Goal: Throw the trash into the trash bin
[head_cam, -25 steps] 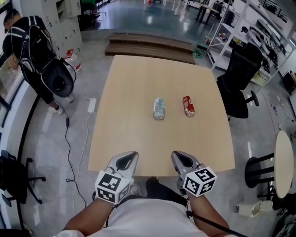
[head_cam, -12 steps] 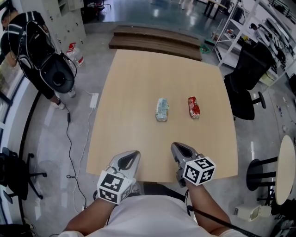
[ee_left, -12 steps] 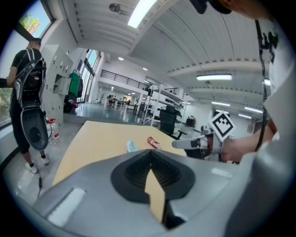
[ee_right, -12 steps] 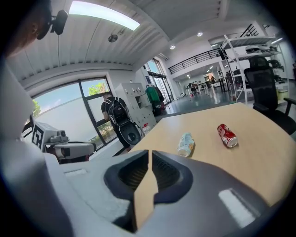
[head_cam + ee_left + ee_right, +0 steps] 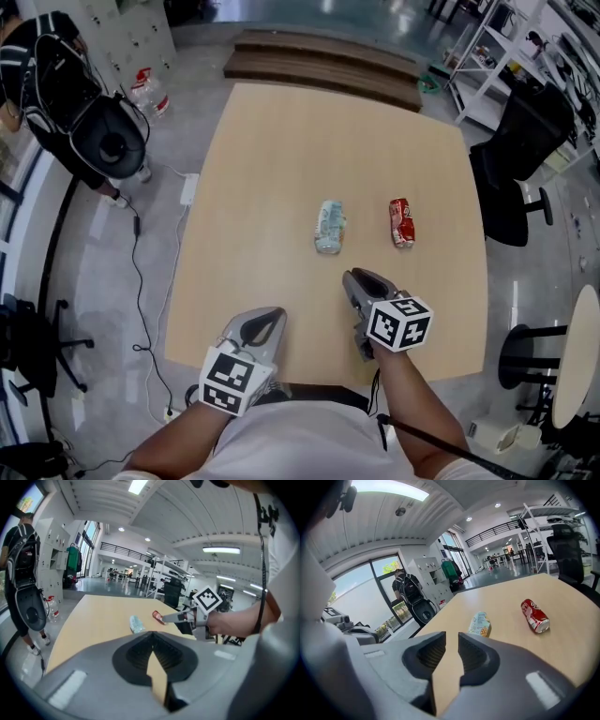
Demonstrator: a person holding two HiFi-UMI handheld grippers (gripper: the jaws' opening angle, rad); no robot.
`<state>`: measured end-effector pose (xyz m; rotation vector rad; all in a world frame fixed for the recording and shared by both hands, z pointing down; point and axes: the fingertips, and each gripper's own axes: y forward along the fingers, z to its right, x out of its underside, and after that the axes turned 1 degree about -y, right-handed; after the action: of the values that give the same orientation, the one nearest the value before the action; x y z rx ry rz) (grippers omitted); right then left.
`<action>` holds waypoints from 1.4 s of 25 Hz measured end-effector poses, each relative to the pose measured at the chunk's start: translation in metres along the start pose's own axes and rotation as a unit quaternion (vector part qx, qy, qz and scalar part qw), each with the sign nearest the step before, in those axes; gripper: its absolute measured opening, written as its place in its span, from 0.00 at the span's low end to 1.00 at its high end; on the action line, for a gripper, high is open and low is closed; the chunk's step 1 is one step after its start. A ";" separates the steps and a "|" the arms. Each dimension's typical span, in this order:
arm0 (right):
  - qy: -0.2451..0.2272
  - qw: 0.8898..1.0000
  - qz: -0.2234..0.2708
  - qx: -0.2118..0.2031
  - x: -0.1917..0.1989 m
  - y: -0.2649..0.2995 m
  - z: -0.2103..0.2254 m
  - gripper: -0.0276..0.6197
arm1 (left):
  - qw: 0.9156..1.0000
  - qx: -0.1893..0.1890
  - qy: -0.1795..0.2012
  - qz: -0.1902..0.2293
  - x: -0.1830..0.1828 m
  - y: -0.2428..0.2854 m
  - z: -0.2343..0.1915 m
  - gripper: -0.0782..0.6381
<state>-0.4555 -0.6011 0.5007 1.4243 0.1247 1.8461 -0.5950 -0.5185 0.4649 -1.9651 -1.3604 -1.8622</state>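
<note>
In the head view, a crushed plastic bottle [image 5: 329, 227] and a red can [image 5: 402, 222] are seen lying apart near the middle of a wooden table [image 5: 262, 141], the can at 3 o'clock of the bottle. The right gripper [image 5: 352, 278] is held over the near part of the table, with the bottle at 11 o'clock and the can at 1 o'clock of its tips. The left gripper [image 5: 270, 317] is kept at the near edge. A person [image 5: 56, 75] is seen at 10 o'clock of the table. In the left gripper view, the jaw tips are seen pressed together with nothing held, and both pieces of trash are found near 12 o'clock. In the right gripper view, the jaws have just been opening and stand parted with only bare table between them; the bottle is seen at 2 o'clock, the can farther toward 3 o'clock.
</note>
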 end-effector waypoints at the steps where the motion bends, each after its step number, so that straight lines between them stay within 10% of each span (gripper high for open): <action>1: 0.004 1.000 -0.003 0.000 -0.001 0.006 0.004 0.18 | 1.000 0.002 -0.001 -0.003 0.001 0.002 0.000 0.12; 27: 0.165 0.983 -0.076 0.015 0.017 0.136 0.098 0.39 | 0.995 0.000 -0.046 -0.087 0.027 0.049 -0.021 0.12; 35: 0.080 0.988 -0.129 0.033 0.025 0.148 0.090 0.42 | 0.994 0.001 -0.057 -0.092 0.030 0.055 -0.019 0.12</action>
<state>-0.4569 -0.7200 0.6289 1.2383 0.4324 1.7510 -0.5782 -0.5472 0.5210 -2.0347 -1.6277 -1.8455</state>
